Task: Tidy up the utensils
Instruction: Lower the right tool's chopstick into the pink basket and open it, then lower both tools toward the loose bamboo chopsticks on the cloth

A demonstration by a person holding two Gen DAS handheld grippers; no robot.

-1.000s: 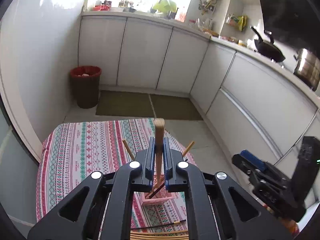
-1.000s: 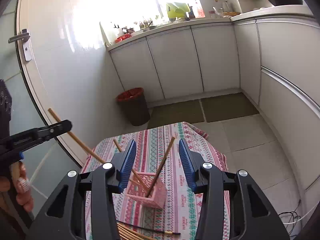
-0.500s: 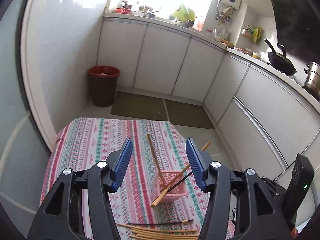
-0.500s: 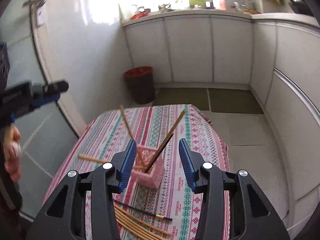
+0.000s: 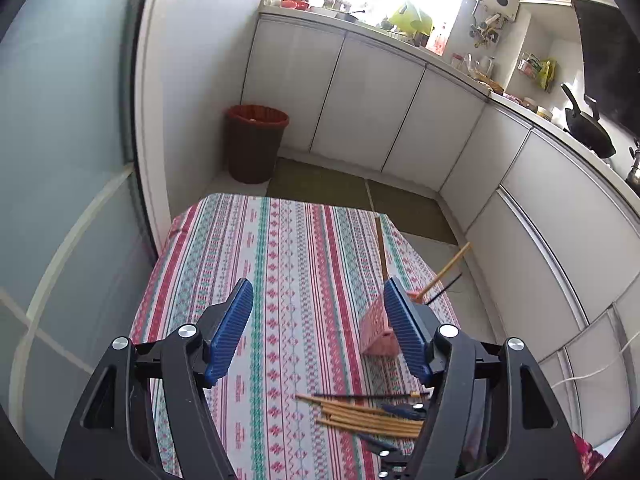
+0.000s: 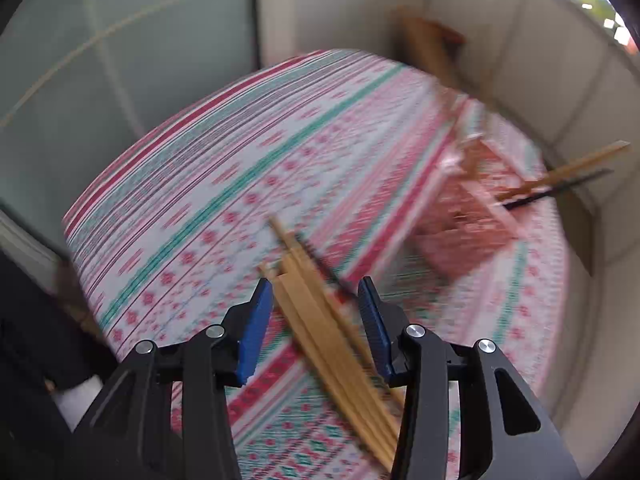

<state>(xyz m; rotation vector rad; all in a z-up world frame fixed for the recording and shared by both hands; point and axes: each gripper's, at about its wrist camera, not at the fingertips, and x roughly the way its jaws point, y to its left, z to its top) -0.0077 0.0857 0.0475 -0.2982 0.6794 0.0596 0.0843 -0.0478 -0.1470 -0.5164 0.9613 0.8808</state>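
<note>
Covering the table, a striped tablecloth [image 5: 280, 280] in pink, green and white is filling most of both views, with white cabinets [image 5: 360, 100] running behind it and a brown bin [image 5: 256, 142] standing on the floor past the far edge. The left gripper [image 5: 316, 328] is hovering above the cloth with its jaws spread wide and nothing between them. The right gripper [image 6: 316, 320] is hanging low over the near part of the cloth, its jaws also apart and touching nothing that I can make out; the right wrist view is blurred. A pink basket [image 5: 378, 330] is standing toward the right side of the table, just beside the left gripper's right finger in the left wrist view. Three chopsticks are leaning out of the basket: one [image 5: 379, 248] rising nearly upright, a pale one [image 5: 444, 272] and a dark one [image 5: 444, 289] tilting out to the right. A loose pile of chopsticks [image 6: 320, 320] is lying flat on the cloth near the front edge, sitting between the right gripper's fingers in its own view.
</note>
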